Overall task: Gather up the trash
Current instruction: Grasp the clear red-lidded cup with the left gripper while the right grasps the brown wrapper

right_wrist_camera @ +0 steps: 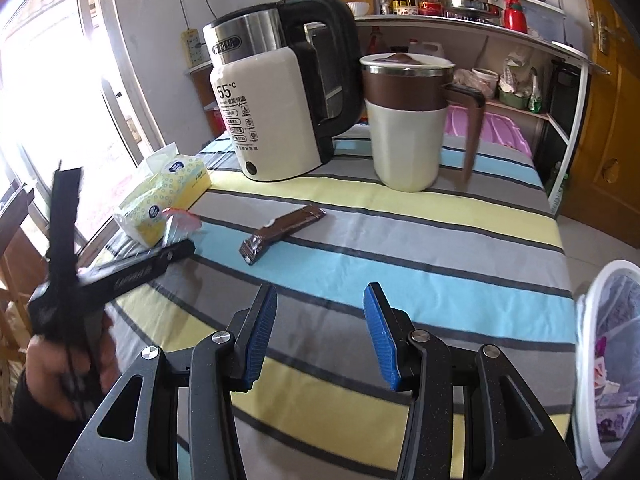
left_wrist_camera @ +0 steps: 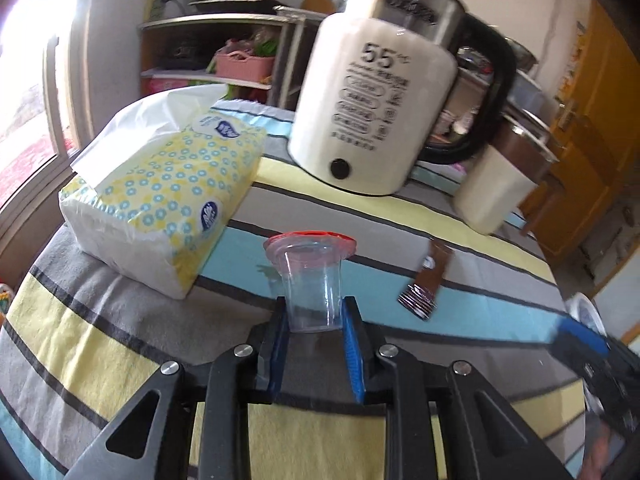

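I've got the left hand-held gripper (left_wrist_camera: pixel 314 320) closed around the small clear plastic cup (left_wrist_camera: pixel 310 280) with the peeled red foil lid; the blue pads sit against the cup's walls near its base, so I read this as a grip, though whether it is firm I can't say; the cup stands on the striped surface (left_wrist_camera: pixel 400 272) just in front of the tissue pack (left_wrist_camera: pixel 168 200). The right hand-held gripper (right_wrist_camera: pixel 320 336) is open and empty, hanging over the stripes; ahead of it lies the brown wrapper (right_wrist_camera: pixel 284 230), flat on the cloth, in front of the kettle (right_wrist_camera: pixel 272 116) and the lidded mug (right_wrist_camera: pixel 408 120). The white bin (right_wrist_camera: pixel 608 360) with its liner waits off the surface's right edge. So the step in hand is picking up the cup; next I judge the left needs a straight lift and a carry across to that bin without crushing the thin plastic; the right wants to go forward and low onto the wrapper, which lies flat and may be awkward to pinch.
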`<state>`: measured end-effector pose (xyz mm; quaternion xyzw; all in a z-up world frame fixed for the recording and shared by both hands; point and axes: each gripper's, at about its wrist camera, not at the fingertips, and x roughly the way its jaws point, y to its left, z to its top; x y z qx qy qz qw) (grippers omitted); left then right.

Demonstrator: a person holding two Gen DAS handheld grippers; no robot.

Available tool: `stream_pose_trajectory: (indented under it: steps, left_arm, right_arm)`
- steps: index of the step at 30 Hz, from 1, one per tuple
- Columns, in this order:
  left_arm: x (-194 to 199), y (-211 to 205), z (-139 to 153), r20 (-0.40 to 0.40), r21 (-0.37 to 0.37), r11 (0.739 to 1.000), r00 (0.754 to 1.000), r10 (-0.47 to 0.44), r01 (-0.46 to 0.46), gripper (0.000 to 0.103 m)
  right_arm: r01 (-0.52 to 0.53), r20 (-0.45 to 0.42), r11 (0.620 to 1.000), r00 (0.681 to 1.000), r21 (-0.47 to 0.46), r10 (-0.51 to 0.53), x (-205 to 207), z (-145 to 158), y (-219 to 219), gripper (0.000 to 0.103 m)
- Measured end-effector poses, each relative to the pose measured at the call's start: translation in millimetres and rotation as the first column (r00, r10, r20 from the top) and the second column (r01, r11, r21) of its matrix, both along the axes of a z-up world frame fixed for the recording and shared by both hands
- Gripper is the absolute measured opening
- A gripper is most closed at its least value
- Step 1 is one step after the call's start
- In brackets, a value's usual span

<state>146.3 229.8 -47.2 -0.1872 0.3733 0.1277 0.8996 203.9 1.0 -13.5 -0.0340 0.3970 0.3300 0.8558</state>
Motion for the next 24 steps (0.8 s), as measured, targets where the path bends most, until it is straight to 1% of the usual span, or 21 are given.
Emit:
stream_pose_trajectory:
  steps: [2, 6, 9, 15, 20, 22, 24]
  left_arm:
    - [-7.2, -3.8, 2.5, 0.022, 0.001, 1.0, 0.999, -0.03, 0.03, 0.026]
    - [-17.7, -3.4, 6.2, 0.038, 0.004, 0.999, 0.998, -0.053, 0.053, 0.026]
    - [-24.0, 1.8, 7.4, 0.041, 0.007, 0.999, 0.998, -0.054, 0.054, 0.026]
    - [-31.2, 16.8, 4.6, 0.047, -0.026, 0.999, 0.998, -0.031, 0.033, 0.026]
    - [-31.9, 23.3, 4.1, 0.05, -0.035, 0.999, 0.998, -0.024, 0.026, 0.026]
    - [-30.9, 23.5, 3.9, 0.049, -0.037, 0.999, 0.998, -0.029, 0.031, 0.026]
    - [-30.6, 21.9, 4.0, 0.046, -0.034, 0.999, 0.998, -0.035, 0.037, 0.026]
  right_arm:
    - [0.0, -0.01, 1.0, 1.0, 0.003, 0.0, 3.9, -1.8, 9.5, 0.046]
    - [-0.013, -0.038, 1.0, 0.999, 0.008, 0.013, 12.8, -7.7, 35.0, 0.046]
    - [-0.014, -0.06, 1.0, 0.998, 0.005, 0.014, 19.2, -12.3, 52.0, 0.046]
    - [-0.006, -0.089, 1.0, 0.996, -0.001, 0.006, 34.1, -20.9, 85.8, 0.046]
    - [0.023, -0.098, 0.999, 0.995, -0.027, -0.026, 45.7, -28.5, 106.5, 0.046]
    - [0.043, -0.1, 0.998, 0.994, -0.053, -0.048, 49.4, -32.6, 111.9, 0.046]
    - [0.066, -0.094, 0.995, 0.993, -0.079, -0.073, 51.5, -36.8, 112.0, 0.038]
